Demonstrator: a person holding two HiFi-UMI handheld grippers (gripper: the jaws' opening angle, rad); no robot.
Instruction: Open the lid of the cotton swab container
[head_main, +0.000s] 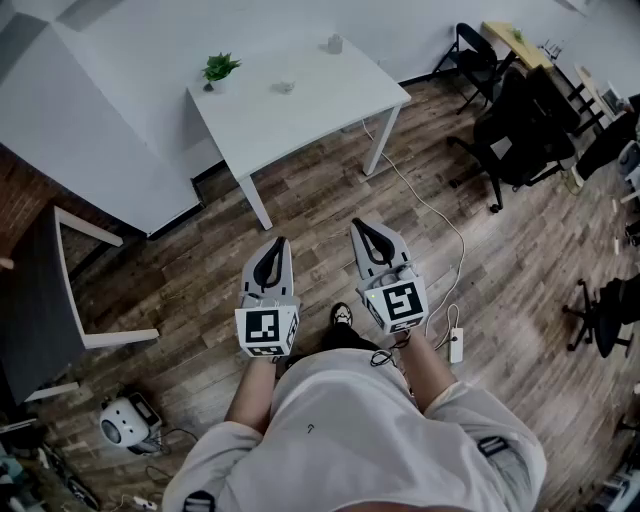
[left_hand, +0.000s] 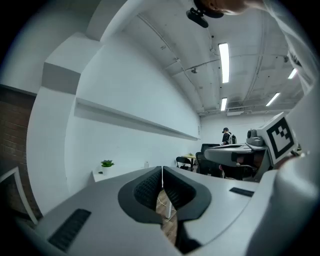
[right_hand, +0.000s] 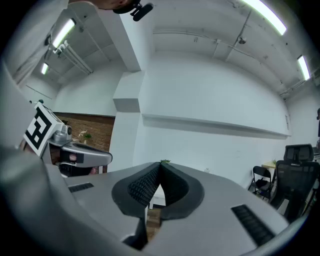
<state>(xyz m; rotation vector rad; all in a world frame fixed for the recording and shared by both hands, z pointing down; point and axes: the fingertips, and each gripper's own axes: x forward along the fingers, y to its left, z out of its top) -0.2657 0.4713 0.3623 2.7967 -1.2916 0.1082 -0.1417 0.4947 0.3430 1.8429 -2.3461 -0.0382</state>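
**A:** Head view first. What's in front of the person?

**B:** Both arms reach out over the wooden floor (head_main: 300, 210). The left hand-held gripper (head_main: 277, 243) and the right hand-held gripper (head_main: 358, 224) are side by side but not touching. Both point toward a white bench (head_main: 300, 115) well ahead of them.

**A:** And the cotton swab container?

**B:** A small pale container (head_main: 335, 44) stands near the bench's far edge, well apart from both grippers. It is too small to make out its lid. A potted plant (head_main: 218, 68) sits near the bench's left corner, and a small low object (head_main: 285, 87) lies between the two.

**A:** Left gripper view?

**B:** The left hand-held gripper (left_hand: 162, 170) has its jaws pressed together with nothing between them. Past the tips, the potted plant (left_hand: 106, 163) and the small pale container (left_hand: 146, 163) show on the bench. The other gripper's marker cube (left_hand: 280, 137) is at the right.

**A:** Right gripper view?

**B:** It is the same there. The right hand-held gripper (right_hand: 160, 165) is closed and empty. The plant's leaves (right_hand: 164, 161) just show above its tips. The left hand-held gripper is at the left, in front of a brick wall (right_hand: 95, 131).
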